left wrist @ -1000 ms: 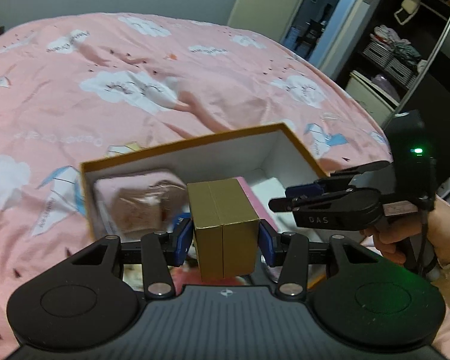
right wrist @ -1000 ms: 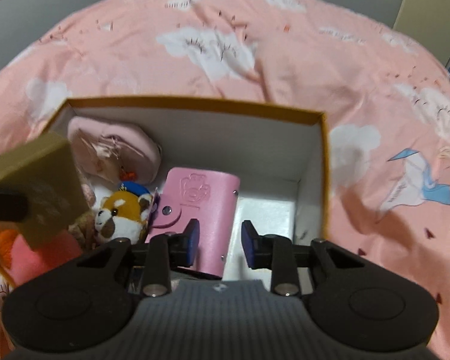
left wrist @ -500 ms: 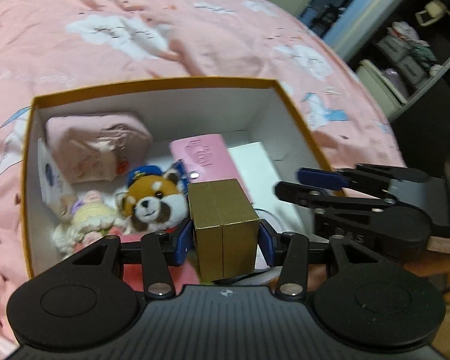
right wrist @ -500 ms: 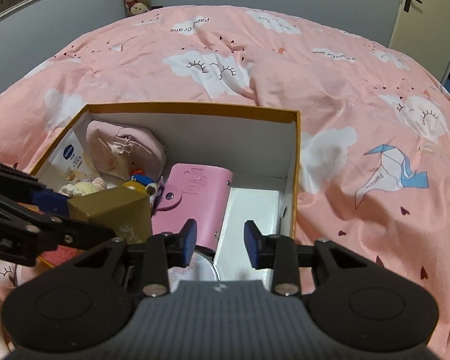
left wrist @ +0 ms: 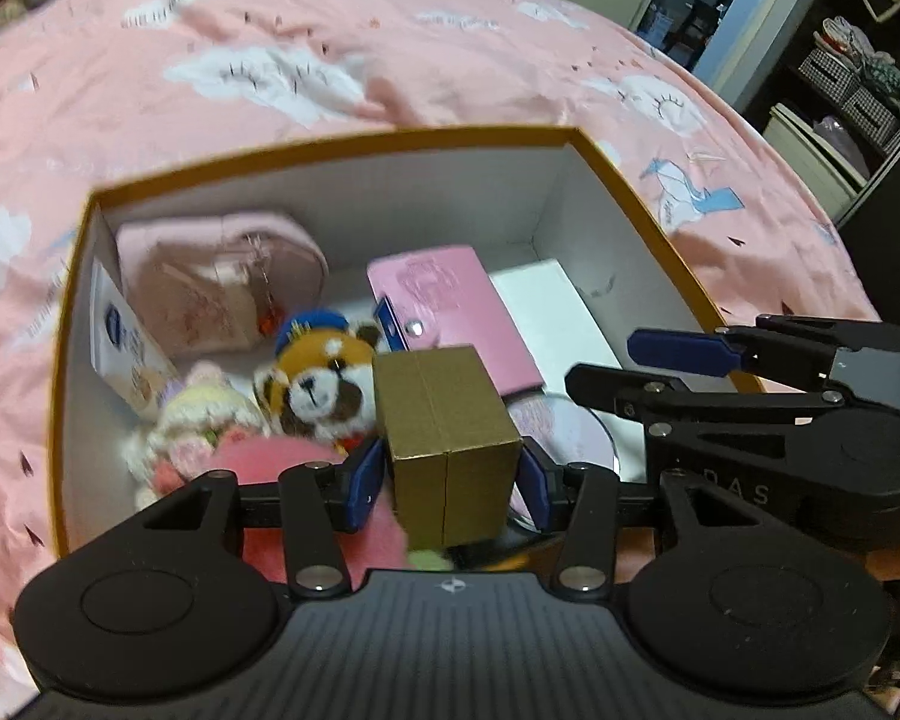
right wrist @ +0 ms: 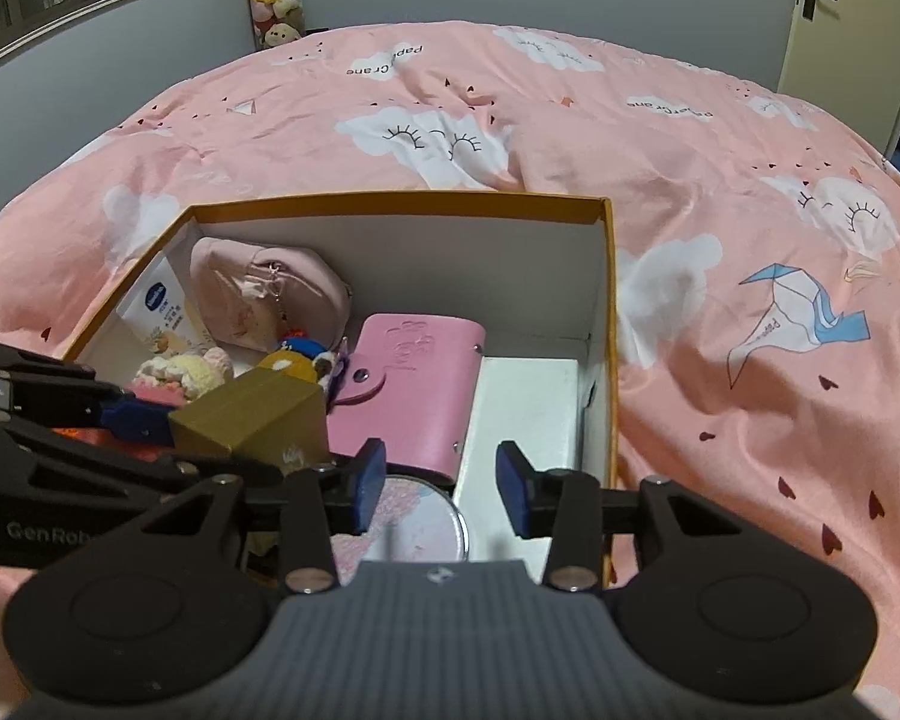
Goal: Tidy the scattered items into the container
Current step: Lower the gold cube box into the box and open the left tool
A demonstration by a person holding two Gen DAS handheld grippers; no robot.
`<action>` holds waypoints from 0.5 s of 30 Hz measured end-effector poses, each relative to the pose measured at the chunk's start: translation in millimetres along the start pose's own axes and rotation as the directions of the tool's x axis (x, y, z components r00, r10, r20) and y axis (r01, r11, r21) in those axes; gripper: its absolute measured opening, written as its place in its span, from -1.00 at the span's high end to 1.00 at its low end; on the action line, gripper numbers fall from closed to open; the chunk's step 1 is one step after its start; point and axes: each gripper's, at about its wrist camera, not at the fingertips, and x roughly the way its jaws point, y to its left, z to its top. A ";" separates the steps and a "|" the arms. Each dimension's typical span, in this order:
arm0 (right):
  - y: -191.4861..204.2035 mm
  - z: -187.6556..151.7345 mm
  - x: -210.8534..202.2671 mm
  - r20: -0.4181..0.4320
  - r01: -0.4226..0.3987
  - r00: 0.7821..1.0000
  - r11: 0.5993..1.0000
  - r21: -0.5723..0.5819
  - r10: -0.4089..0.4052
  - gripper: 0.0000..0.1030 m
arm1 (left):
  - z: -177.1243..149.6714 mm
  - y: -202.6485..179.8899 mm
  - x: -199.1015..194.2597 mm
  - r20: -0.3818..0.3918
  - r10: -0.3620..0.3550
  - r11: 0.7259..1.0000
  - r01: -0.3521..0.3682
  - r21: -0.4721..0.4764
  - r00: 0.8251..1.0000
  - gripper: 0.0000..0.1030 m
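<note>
Now the left gripper (left wrist: 450, 474) is holding the gold box (left wrist: 447, 438) between its pads, though its jaws are starting to ease apart. It is hanging over the near middle of the container (left wrist: 342, 141), directly above the plush toys (left wrist: 324, 384), so the drop looks to be straight down. Just beside it, the right gripper (right wrist: 441, 489) is opening with nothing between its pads.

Left gripper (left wrist: 450, 474) tilts downward, pads gripping; right gripper (right wrist: 441, 489) empty, jaws opening.
</note>
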 end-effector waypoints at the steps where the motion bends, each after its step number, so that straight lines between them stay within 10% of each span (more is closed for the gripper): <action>1: 0.1 -0.9 -1.0 0.003 0.000 1.000 1.000 0.003 0.000 0.11 | -0.6 3.2 -0.6 -0.008 -0.015 1.000 0.014 -0.012 1.000 -0.08; 15: 0.2 -17.0 -15.5 0.050 0.003 0.999 0.998 0.060 -0.006 0.05 | 1.4 13.0 -23.4 0.017 -0.103 0.994 0.104 -0.036 0.995 0.26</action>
